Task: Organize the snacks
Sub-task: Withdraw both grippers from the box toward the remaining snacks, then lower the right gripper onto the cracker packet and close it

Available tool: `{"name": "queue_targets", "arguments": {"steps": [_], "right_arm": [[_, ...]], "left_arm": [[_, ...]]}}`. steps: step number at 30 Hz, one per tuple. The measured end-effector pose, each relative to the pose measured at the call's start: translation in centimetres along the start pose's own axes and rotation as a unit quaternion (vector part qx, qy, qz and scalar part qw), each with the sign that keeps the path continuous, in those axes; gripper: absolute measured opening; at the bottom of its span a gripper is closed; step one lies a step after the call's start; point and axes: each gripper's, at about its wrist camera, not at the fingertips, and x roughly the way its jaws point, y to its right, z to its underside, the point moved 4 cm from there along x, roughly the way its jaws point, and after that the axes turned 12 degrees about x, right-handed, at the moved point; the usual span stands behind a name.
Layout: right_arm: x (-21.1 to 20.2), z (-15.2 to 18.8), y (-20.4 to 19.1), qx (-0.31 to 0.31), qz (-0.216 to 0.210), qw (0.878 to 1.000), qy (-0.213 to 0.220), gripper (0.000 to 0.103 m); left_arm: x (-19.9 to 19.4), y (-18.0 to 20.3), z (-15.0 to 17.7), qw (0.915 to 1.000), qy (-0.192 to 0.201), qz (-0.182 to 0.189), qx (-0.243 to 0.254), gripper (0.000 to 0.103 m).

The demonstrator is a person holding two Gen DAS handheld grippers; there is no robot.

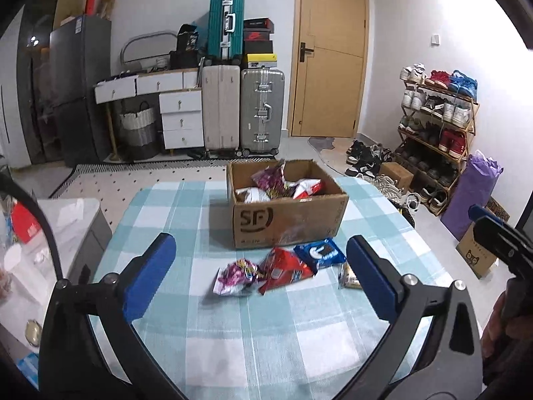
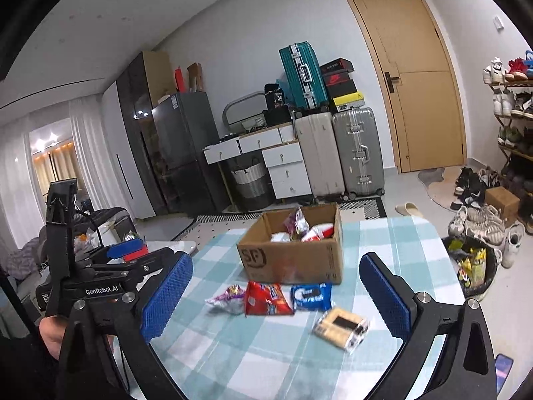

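A brown cardboard box [image 1: 286,220] [image 2: 293,260] stands on the checked tablecloth [image 1: 233,333] with several snack bags inside. In front of it lie a pink packet [image 1: 236,275] [image 2: 226,298], a red packet [image 1: 284,268] [image 2: 266,300], a blue cookie pack [image 1: 321,253] [image 2: 311,296] and a clear pack of yellow crackers [image 2: 341,326], half hidden in the left wrist view. My left gripper [image 1: 260,238] is open, short of the packets, nothing between its pads. My right gripper [image 2: 276,260] is open too, holding nothing, with the packets beyond its fingertips.
A grey side table [image 1: 66,220] with clutter stands left of the table. On the floor at the right are a black bin [image 2: 473,266] of wrappers, loose shoes and a shoe rack [image 1: 436,126]. Suitcases [image 1: 243,110] and a drawer unit line the far wall.
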Motion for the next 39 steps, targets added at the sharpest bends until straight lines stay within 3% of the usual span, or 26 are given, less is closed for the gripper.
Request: {"name": "queue_targets", "arguments": {"steps": [4,13,26,32,39], "right_arm": [[0.5,1.9,1.0,0.011,0.002,1.000,0.001,0.102],[3.3,6.0,3.5,0.021,0.021,0.999,-0.031,0.102],[8.6,7.3,6.3,0.025,0.051,0.995,-0.085,0.102],[13.0,8.6,8.3,0.016,0.093,0.984,-0.152,0.102],[18.0,9.6,11.3,0.055,0.145,0.965,-0.209,0.102]], "left_arm": [[1.0,-0.2,2.9,0.9999,0.012,-0.010,-0.006,0.102],[4.9,0.6,7.4,0.9995,-0.023,-0.020,0.009,0.102],[9.3,0.6,8.7,0.9990,-0.040,-0.019,0.000,0.102],[11.0,0.8,9.4,0.9987,-0.050,-0.012,-0.006,0.102],[12.1,1.2,10.1,0.9986,-0.052,-0.005,-0.002,0.102]]}}
